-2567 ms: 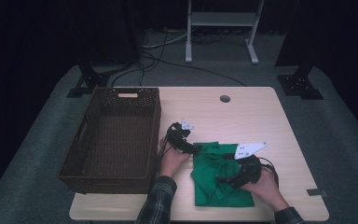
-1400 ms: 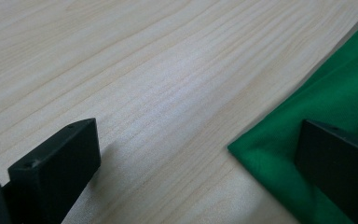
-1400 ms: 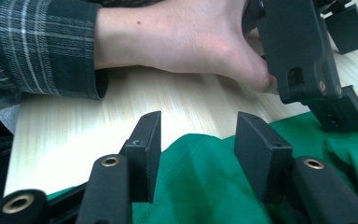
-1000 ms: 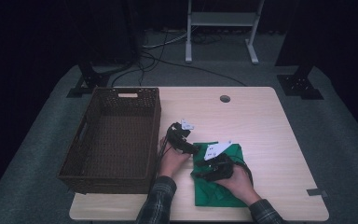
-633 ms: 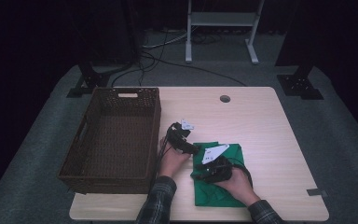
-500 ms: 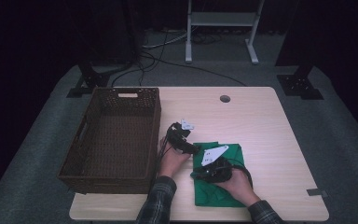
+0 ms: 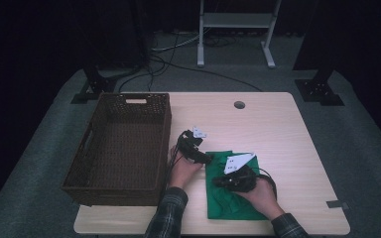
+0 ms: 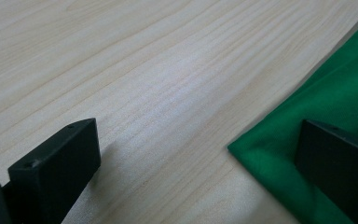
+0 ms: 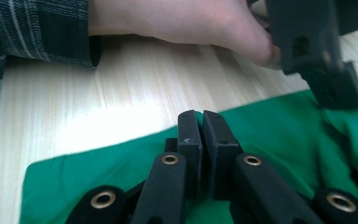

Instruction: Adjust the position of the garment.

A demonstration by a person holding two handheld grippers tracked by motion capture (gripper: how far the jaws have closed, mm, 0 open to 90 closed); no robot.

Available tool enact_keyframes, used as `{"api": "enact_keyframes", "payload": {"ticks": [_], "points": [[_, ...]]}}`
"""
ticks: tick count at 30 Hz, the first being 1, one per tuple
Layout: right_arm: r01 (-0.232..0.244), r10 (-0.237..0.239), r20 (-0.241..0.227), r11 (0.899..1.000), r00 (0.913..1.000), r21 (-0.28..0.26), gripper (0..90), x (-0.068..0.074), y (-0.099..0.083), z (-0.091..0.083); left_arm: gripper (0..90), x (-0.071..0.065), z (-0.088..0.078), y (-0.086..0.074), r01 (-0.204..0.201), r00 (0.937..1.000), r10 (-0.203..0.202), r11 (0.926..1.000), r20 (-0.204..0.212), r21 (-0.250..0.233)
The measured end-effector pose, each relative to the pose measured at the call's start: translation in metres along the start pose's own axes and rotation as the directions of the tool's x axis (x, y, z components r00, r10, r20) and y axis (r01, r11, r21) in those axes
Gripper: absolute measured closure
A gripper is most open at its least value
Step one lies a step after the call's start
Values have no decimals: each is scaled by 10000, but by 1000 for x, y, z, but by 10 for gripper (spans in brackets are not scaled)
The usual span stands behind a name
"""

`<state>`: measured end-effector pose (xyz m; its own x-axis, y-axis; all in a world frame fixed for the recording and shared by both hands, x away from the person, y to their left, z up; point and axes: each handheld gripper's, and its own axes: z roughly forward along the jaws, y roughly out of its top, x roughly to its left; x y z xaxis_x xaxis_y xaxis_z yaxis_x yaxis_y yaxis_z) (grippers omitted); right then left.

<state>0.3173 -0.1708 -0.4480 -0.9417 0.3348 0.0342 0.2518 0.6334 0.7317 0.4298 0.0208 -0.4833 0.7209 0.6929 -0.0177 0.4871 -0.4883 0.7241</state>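
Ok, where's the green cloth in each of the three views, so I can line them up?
High view: green cloth lies at the table's near edge, right of centre, under the right gripper.
Left gripper view: its corner lies at lower right, partly beneath the right-hand jaw.
Right gripper view: it spreads across the lower half, around the shut jaws.
Shared landmark: the pale wood tabletop bordering the cloth.

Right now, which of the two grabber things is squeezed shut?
The right gripper, low over the green cloth: its jaws have just closed together. The left gripper has jaws wide apart, one resting at the cloth's corner.
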Motion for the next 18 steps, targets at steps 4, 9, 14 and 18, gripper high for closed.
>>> {"api": "enact_keyframes", "payload": {"ticks": [4, 9, 14, 18], "points": [[-228, 227, -28, 9996, 9997, -146, 872, -4, -9, -11, 0, 0, 0, 0, 12, 10000, -12, 10000, 0, -2], [-396, 394, -93, 9988, 9992, -273, 871, -6, -20, -21, 0, 0, 0, 0, -16, 10000, 16, 10000, 2, 18], [-486, 485, -38, 9980, 9988, -403, 872, -5, -30, -36, 0, 0, 0, 0, 17, 10000, -17, 10000, 4, -20], [-638, 638, -12, 9965, 9980, -538, 871, -4, -39, -47, 0, 0, 0, 0, 28, 10000, -28, 10000, -2, -5]]}}
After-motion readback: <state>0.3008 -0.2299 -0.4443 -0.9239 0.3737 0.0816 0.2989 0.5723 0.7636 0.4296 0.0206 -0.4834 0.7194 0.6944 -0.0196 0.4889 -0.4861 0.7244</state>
